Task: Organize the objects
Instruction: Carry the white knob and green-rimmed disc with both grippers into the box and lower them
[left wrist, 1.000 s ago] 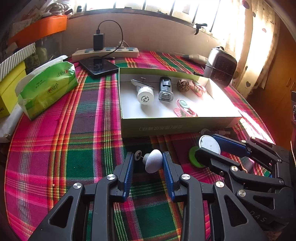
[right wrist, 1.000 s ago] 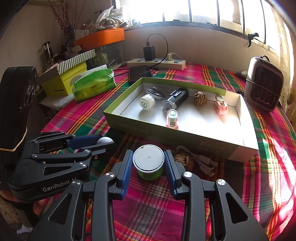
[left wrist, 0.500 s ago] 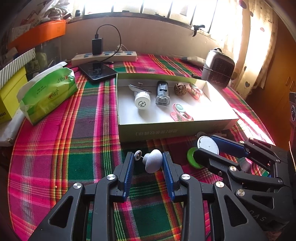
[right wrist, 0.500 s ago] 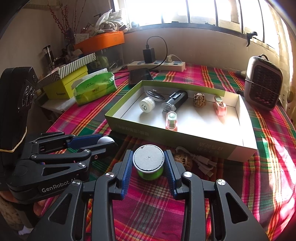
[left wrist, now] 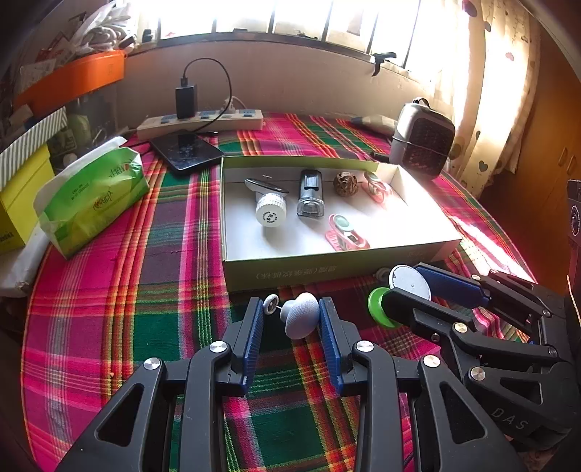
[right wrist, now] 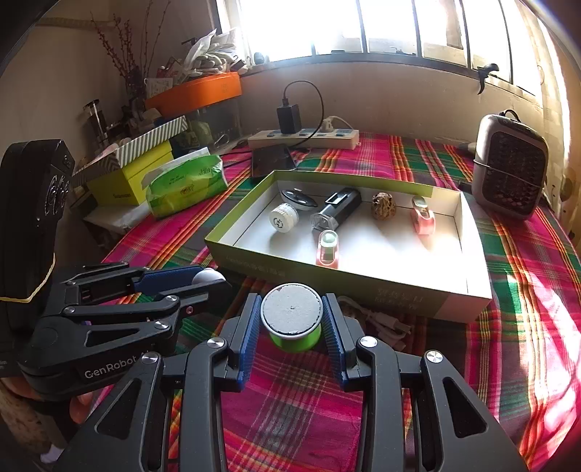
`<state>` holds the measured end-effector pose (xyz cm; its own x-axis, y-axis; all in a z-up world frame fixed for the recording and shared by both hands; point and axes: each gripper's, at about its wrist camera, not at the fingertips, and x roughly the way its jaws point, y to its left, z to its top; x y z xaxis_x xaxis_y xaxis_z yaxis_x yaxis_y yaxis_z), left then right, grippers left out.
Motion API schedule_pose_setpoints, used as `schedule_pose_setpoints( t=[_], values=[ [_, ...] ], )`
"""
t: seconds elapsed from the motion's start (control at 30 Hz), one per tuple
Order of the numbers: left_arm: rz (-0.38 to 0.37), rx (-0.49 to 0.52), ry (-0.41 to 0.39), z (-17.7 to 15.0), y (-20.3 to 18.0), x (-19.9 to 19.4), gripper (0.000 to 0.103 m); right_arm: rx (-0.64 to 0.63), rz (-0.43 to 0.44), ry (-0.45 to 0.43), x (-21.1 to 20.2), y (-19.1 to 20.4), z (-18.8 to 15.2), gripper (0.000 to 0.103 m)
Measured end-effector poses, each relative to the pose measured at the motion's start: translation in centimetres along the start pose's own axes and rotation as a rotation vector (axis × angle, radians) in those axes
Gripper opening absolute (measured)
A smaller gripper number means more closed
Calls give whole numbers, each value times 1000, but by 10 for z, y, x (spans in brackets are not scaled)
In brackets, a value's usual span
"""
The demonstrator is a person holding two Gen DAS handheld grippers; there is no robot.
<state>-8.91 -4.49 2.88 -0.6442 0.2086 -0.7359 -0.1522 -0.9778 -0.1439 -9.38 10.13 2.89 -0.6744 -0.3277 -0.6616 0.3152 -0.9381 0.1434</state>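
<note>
Now | left claw [left wrist: 290,319] clamps grey knob [left wrist: 301,315]; right claw [right wrist: 291,319] clamps green spool [right wrist: 293,321] | box [right wrist: 326,276] just ahead

Window [right wrist: 363,25] way past the claws is totally blown out, sunny streaks right, fisheye bends the dark corners.

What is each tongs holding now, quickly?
Left tongs: closed on the pale mushroom-shaped piece.
Right tongs: closed on the green spool.
</note>
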Motion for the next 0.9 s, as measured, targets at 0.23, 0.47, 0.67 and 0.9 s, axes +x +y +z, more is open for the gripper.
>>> schedule_pose_setpoints(
  t=[0.23,0.47,0.67,0.9],
  values=[
    [-2,5,-6,3,-3,-1,29,11,1,-10,-3,-4,2,36],
    [-3,11,-9,6,-6,-2,29,24,4,-18,-5,-9,3,36],
    [-2,20,-15,9,-10,-3,29,30,7,-27,-8,-13,5,36],
    [-5,27,-22,14,-14,-4,29,39,9,-37,-11,-18,10,36]
  ],
)
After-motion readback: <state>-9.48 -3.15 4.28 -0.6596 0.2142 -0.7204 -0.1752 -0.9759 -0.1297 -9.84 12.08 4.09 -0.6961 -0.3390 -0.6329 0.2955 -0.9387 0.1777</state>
